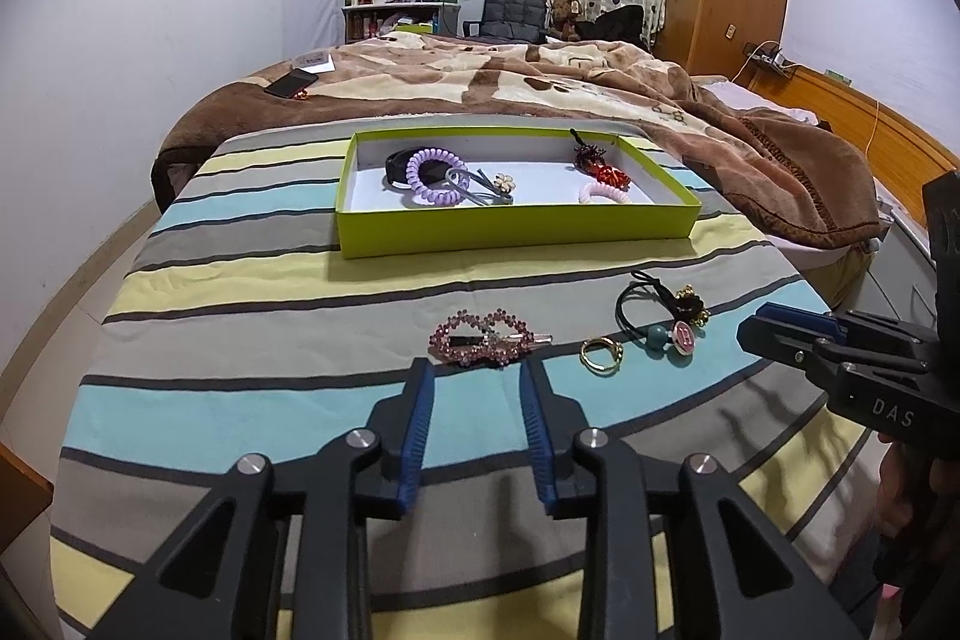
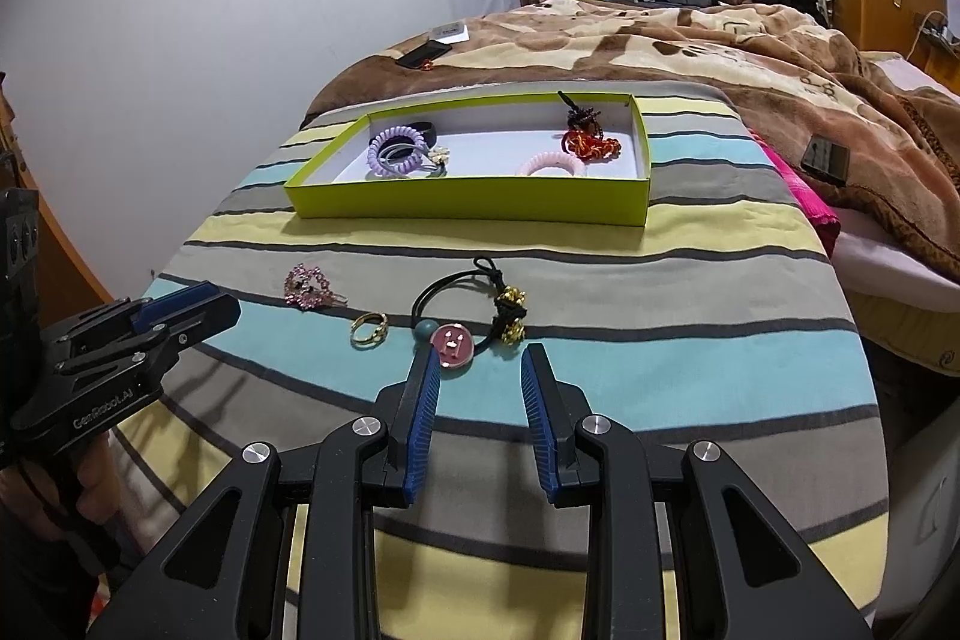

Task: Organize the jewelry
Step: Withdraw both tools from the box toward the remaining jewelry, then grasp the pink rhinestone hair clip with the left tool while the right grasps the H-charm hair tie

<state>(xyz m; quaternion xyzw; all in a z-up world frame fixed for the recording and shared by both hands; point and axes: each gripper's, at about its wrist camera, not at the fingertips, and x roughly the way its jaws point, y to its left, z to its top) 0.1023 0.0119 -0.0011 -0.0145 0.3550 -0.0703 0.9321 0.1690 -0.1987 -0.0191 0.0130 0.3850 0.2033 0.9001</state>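
Note:
A lime-green box (image 1: 516, 235) (image 2: 468, 205) lies on the striped cloth and holds spiral hair ties (image 1: 432, 175) and a red ornament (image 1: 606, 172). In front of it lie a pink beaded clip (image 1: 480, 340) (image 2: 309, 286), a gold ring (image 1: 600, 355) (image 2: 369, 328) and a black hair tie (image 1: 648, 310) (image 2: 444, 289) with a teal bead, a pink round charm (image 2: 454, 345) and gold charms. My left gripper (image 1: 476, 370) is open just short of the clip, with nothing held. My right gripper (image 2: 480, 355) is open too, its left fingertip beside the pink charm.
A brown patterned blanket (image 1: 540, 82) covers the bed behind the box, with a phone (image 1: 291, 83) on it. A pink cloth (image 2: 804, 196) and a dark flat object (image 2: 828, 160) lie at the right. The striped cloth (image 1: 240, 292) drops off at the left.

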